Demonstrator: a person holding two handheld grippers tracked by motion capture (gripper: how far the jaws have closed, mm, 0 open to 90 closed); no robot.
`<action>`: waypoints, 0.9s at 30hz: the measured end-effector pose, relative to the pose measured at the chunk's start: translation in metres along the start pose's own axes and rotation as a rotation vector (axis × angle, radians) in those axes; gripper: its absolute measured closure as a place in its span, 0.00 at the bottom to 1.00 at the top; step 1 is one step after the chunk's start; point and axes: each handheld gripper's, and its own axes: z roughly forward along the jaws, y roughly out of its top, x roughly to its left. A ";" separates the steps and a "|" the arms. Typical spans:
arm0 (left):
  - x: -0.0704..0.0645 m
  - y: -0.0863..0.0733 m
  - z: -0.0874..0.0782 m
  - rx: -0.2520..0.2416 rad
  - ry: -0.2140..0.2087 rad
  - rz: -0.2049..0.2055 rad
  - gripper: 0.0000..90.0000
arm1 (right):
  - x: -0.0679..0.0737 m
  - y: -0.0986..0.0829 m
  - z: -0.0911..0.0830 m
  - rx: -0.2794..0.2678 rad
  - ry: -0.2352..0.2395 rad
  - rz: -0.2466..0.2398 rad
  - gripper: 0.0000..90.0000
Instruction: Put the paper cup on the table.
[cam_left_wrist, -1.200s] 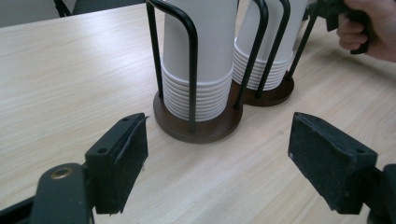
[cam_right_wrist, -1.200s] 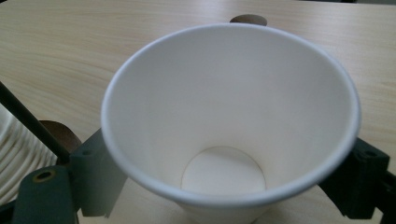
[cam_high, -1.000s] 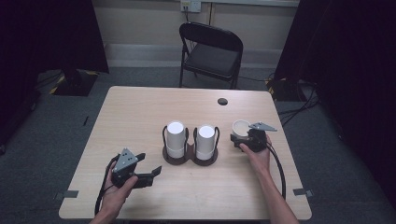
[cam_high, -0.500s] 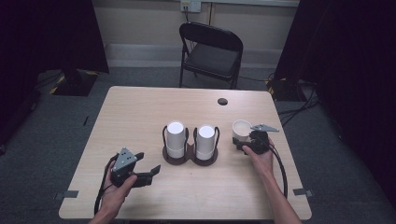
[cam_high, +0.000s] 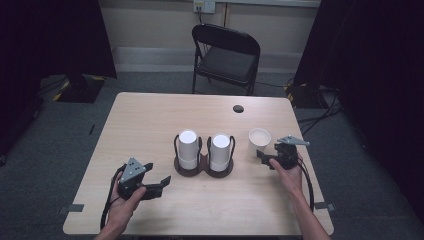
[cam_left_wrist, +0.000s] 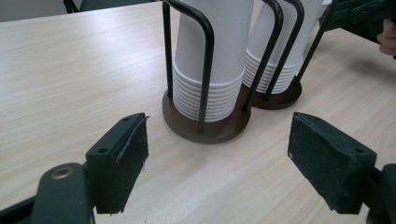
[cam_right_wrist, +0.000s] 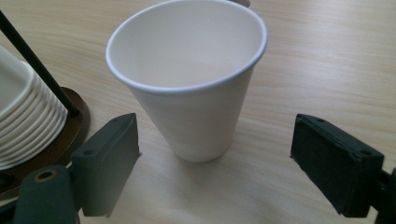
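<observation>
Cup (cam_right_wrist: 191, 88) upright btwn right gripper (cam_right_wrist: 215, 158) fingers, untouched

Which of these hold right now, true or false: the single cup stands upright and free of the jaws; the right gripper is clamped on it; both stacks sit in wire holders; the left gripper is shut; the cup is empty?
1. The single paper cup stands upright on the table, untouched by the jaws. True.
2. The right gripper is clamped on the cup. False: its jaws stand open on either side of the cup, with a gap on both sides.
3. Both cup stacks sit in wire holders on round dark bases. True.
4. The left gripper is shut. False: its jaws are wide apart, pointing at the nearer holder.
5. The single cup is empty. True: its inside shows bare white.
</observation>
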 end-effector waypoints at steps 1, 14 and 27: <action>0.000 0.000 0.000 0.002 -0.001 0.000 0.22 | 0.000 0.001 -0.006 -0.019 -0.006 0.003 0.16; 0.000 -0.002 0.001 0.015 0.013 -0.004 0.22 | 0.010 0.000 -0.038 -0.064 0.008 -0.006 0.17; -0.002 -0.002 0.001 0.025 0.023 -0.020 0.23 | 0.033 -0.009 -0.074 -0.106 0.044 -0.035 0.17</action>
